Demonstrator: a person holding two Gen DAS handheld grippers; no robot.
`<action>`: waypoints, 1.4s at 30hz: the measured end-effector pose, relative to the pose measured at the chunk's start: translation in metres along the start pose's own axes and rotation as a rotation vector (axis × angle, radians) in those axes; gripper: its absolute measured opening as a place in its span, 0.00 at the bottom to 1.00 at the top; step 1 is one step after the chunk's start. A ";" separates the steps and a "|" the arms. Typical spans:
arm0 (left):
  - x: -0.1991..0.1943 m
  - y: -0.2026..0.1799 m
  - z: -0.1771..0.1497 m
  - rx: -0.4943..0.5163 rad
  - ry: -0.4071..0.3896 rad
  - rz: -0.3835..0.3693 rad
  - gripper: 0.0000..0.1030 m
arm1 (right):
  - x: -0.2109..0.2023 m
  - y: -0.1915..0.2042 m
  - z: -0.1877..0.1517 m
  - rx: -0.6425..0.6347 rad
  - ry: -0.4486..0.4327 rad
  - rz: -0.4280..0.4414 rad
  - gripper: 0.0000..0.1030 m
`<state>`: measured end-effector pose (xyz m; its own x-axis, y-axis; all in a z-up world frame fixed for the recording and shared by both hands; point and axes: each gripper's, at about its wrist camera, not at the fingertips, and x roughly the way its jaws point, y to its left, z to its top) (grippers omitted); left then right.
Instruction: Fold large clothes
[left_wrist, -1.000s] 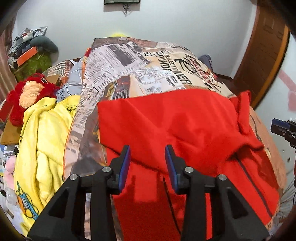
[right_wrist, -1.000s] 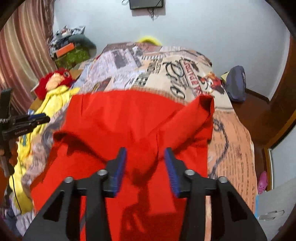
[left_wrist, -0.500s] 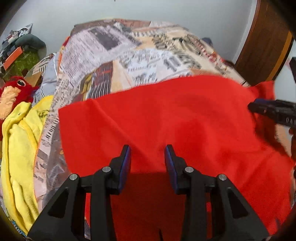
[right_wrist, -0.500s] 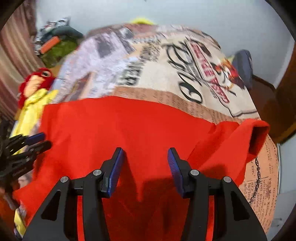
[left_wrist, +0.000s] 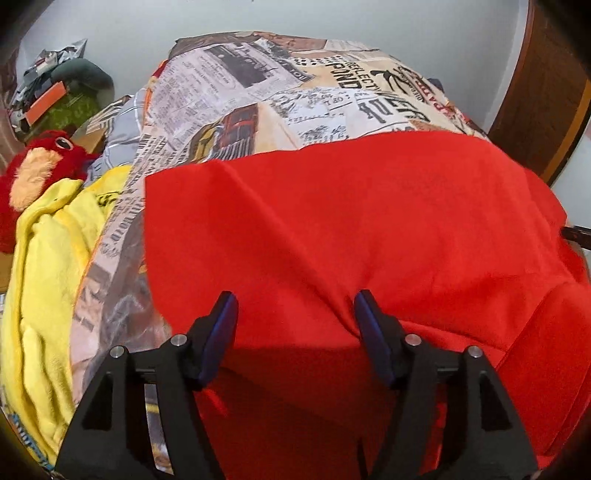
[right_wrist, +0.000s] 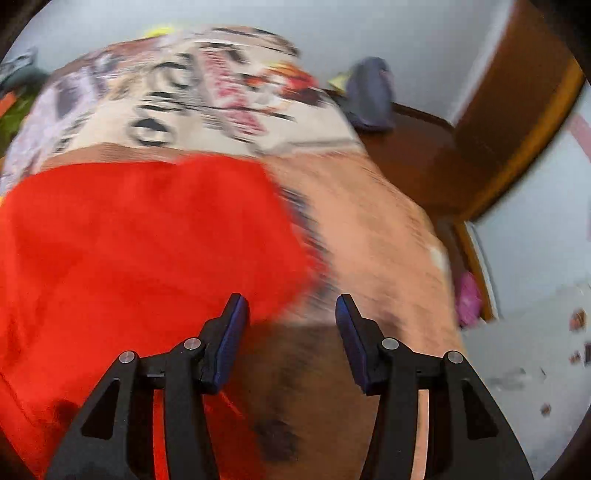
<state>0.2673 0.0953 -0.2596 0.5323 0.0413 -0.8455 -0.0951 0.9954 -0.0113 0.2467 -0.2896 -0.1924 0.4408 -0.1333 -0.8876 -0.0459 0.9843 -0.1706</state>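
Observation:
A large red garment (left_wrist: 351, 229) lies spread on the bed over a newspaper-print cover (left_wrist: 280, 92). It also shows in the right wrist view (right_wrist: 140, 236), blurred by motion. My left gripper (left_wrist: 295, 314) is open and empty just above the garment's near part, where a ridge of cloth rises between the jaws. My right gripper (right_wrist: 291, 314) is open and empty over the garment's right edge and the bare cover (right_wrist: 369, 229). Its tip (left_wrist: 576, 234) shows at the right edge of the left wrist view.
A yellow cloth (left_wrist: 44, 280) and a red plush toy (left_wrist: 33, 173) lie left of the bed. Clutter (left_wrist: 55, 99) is piled in the far left corner. A wooden door frame (left_wrist: 543, 103) stands at right. A dark bag (right_wrist: 369, 96) sits on the floor beyond the bed.
Both grippers have opened wider. The raised right sleeve has gone down and the garment now lies flatter. The right gripper has swung to the right, past the garment's edge.

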 end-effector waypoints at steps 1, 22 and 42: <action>-0.002 -0.001 -0.001 0.006 0.003 0.011 0.64 | -0.003 -0.005 -0.004 0.000 0.004 -0.018 0.46; -0.050 -0.095 -0.025 0.278 0.002 -0.043 0.64 | -0.084 0.163 -0.056 -0.330 -0.019 0.441 0.61; -0.124 -0.057 -0.061 0.212 -0.068 -0.009 0.72 | -0.124 0.126 -0.091 -0.353 -0.089 0.256 0.65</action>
<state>0.1553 0.0278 -0.1871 0.5887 0.0304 -0.8078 0.0853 0.9914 0.0996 0.1048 -0.1598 -0.1427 0.4504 0.1357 -0.8824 -0.4600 0.8824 -0.0991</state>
